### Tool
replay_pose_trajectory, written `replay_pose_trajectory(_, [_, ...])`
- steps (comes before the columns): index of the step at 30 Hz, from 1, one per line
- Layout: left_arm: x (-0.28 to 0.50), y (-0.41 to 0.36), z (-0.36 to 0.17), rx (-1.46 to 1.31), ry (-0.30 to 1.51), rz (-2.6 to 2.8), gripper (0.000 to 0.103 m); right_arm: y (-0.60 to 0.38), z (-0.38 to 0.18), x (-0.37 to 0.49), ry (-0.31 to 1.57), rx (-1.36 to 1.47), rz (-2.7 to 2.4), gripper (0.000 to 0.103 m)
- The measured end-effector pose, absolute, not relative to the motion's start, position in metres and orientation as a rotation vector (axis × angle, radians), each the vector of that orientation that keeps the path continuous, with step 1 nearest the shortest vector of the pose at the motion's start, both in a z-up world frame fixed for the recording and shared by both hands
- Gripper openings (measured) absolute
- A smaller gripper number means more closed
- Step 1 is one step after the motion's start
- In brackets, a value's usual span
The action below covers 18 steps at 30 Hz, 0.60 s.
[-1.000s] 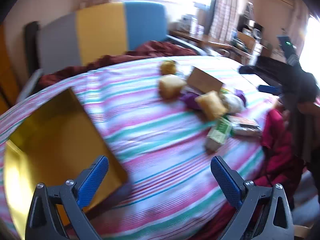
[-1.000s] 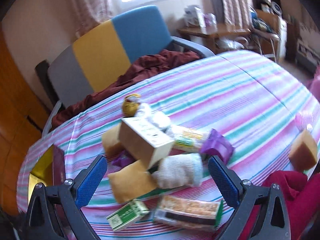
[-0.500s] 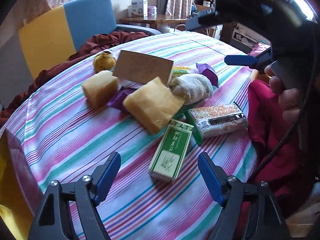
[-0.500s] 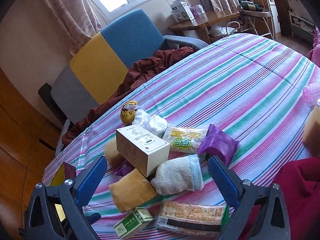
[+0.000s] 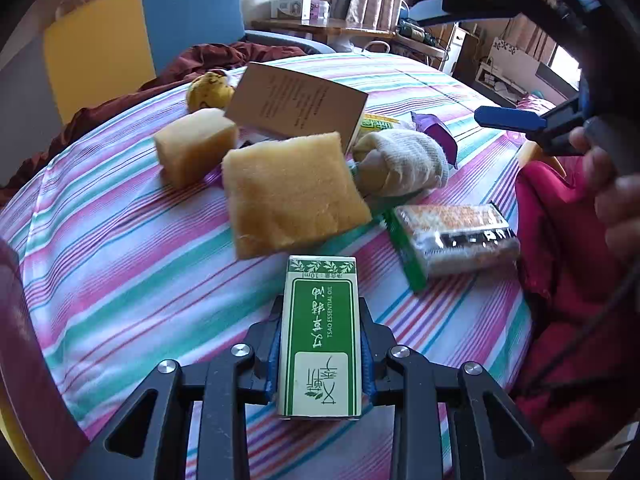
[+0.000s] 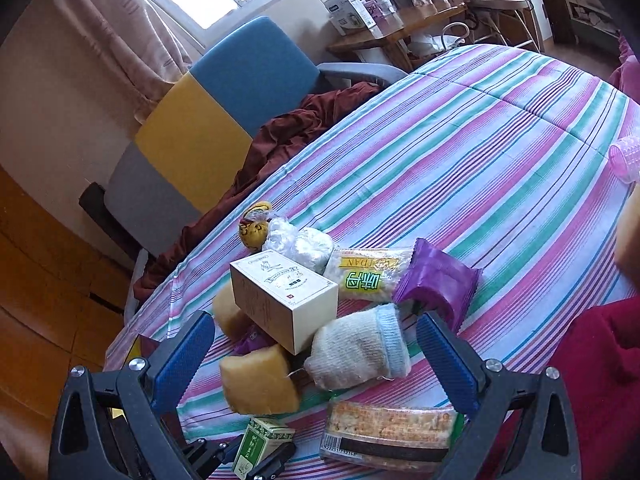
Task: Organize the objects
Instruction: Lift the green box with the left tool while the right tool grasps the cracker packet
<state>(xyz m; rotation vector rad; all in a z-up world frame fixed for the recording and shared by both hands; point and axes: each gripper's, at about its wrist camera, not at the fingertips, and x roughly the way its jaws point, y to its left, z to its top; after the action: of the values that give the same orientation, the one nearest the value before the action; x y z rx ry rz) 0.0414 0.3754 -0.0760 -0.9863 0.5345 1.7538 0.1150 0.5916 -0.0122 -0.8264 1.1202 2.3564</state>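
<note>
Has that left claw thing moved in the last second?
Yes. The left gripper swung from the yellow box toward the pile and closed on the green box.

A slim green-and-white carton (image 5: pixel 320 336) (lettered "TSAO ESSENTIAL OIL") lies flat on the striped cloth (image 5: pixel 132 272), just before the yellow sponge (image 5: pixel 292 192).

Bright window daylight (fisheye-warped edges)

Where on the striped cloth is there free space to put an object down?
Bare striped cloth lies beyond the purple packet, toward the far edge, and left of the sponge blocks. It is crowded around the cream box, the sock and the wrapped cake.
</note>
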Motion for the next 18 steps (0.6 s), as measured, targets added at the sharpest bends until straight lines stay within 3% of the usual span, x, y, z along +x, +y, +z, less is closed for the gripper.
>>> replay_pose_trajectory(11, [0.045,0.306,-0.077,-0.974,0.499,1.843,0.031,0.581,-0.019,0.098,1.072,-0.993,2.395,0.103])
replay_pose_trajectory(18, [0.050,0.303,-0.077,-0.939,0.499,1.860,0.031,0.547,-0.032,0.064,0.790,-1.433,2.355,0.102])
